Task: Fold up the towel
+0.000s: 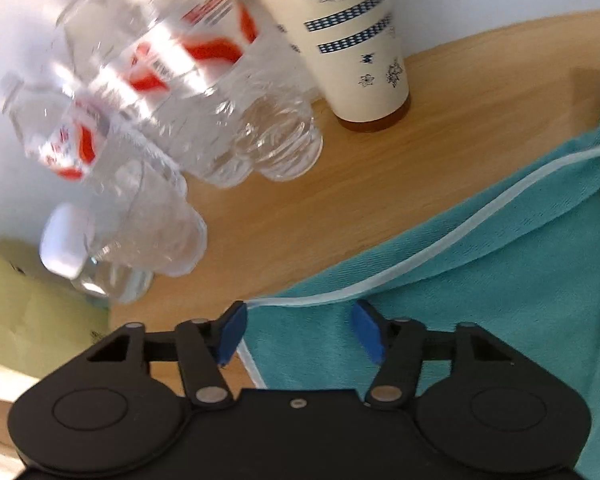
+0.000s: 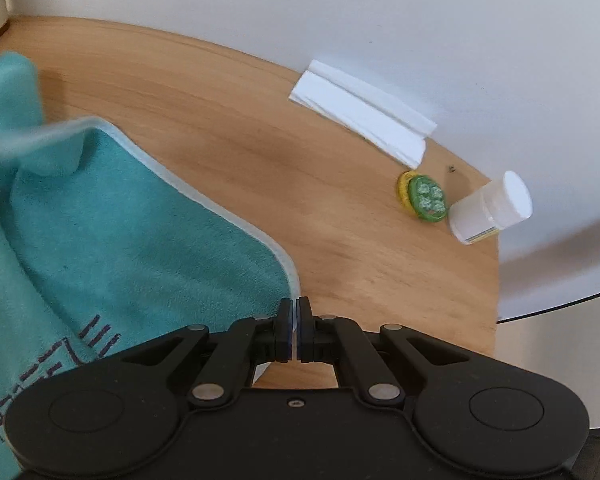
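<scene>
Right tool (image 2: 294, 320) pinches teal towel (image 2: 140, 232) on wooden table (image 2: 360, 248)

No lettering can be read: the water bottles' (image 1: 172, 80) red labels at ten o'clock are blurred, the towel's (image 2: 120, 240) dark stitching forms no legible word

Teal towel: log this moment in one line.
teal terry towel | right hand-held gripper shut on corner | left hand-held gripper open over edge

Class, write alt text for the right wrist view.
The right gripper is shut on the corner of a teal towel lying on a wooden table. Beyond lie a folded white paper, a green tin and a white bottle.
</scene>
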The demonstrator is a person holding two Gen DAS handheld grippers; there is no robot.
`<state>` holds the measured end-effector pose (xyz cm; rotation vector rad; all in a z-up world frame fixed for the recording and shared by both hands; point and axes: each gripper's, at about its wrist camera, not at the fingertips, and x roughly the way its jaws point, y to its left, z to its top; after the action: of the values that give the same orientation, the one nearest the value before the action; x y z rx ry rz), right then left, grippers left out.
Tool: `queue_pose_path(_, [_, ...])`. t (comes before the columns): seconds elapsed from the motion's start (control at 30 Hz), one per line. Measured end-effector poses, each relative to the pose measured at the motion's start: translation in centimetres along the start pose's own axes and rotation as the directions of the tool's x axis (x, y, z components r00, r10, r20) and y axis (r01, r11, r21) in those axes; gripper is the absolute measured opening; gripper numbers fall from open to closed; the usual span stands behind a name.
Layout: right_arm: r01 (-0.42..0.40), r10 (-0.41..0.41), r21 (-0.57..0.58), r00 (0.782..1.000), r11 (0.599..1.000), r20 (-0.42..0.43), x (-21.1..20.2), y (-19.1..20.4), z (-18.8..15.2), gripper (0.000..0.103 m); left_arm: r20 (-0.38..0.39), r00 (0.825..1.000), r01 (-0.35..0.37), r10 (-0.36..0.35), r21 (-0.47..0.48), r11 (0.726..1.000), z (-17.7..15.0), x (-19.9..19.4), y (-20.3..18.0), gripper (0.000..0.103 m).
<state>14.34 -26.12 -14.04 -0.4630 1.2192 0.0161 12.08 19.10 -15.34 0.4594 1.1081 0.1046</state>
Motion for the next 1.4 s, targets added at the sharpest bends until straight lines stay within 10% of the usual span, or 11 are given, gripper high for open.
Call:
queue_pose_path(0.17, [-0.020, 0.016, 0.066, 0.997, 0.998, 0.072, -4.2, -0.8, -2.2, 0.014, 0.044, 0.996, 0.085, -0.080, -0.122, 0.989, -0.9, -3.6, 1.1, 0.060])
queue_pose_path(0.33, [-0.217, 0.209, 0.094, 0.974, 0.972, 0.090, -8.9, 0.0, -8.1, 0.028, 0.097, 0.973, 0.219, -0.208, -0.123, 0.968, -2.8, -7.6, 0.7, 0.066])
queue_pose_path(0.53, [-0.443, 0.442, 0.068, 0.896, 0.894, 0.026, -10.5, 4.1, -14.9, 0.033, 0.063, 0.908, 0.415, -0.414, -0.003, 0.910, -5.9, -11.4, -4.5, 0.066])
queue_pose_path(0.8, [-0.566, 0.561, 0.107, 0.824, 0.817, 0.081, -10.4, 5.8, -16.5, 0.033, 0.041, 0.854, 0.514, -0.518, 0.075, 0.854, -7.0, -13.1, -11.2, 0.069])
queue_pose_path(1.1, [-0.578, 0.563, 0.100, 0.814, 0.810, 0.146, -8.9, 7.6, -16.0, 0.030, 0.112, 0.885, 0.444, -0.453, 0.092, 0.891, -6.4, -12.4, -15.8, 0.073])
queue_pose_path(1.23, [-0.599, 0.581, 0.179, 0.801, 0.780, 0.145, -8.4, 6.5, -16.3, 0.009, 0.116, 0.905, 0.394, -0.410, 0.140, 0.908, -6.7, -12.1, -17.1, 0.028])
queue_pose_path(1.4, [-0.636, 0.604, 0.250, 0.772, 0.731, 0.197, -9.0, 4.1, -17.2, 0.003, 0.131, 0.906, 0.380, -0.402, 0.161, 0.911, -6.9, -12.3, -17.3, 0.012])
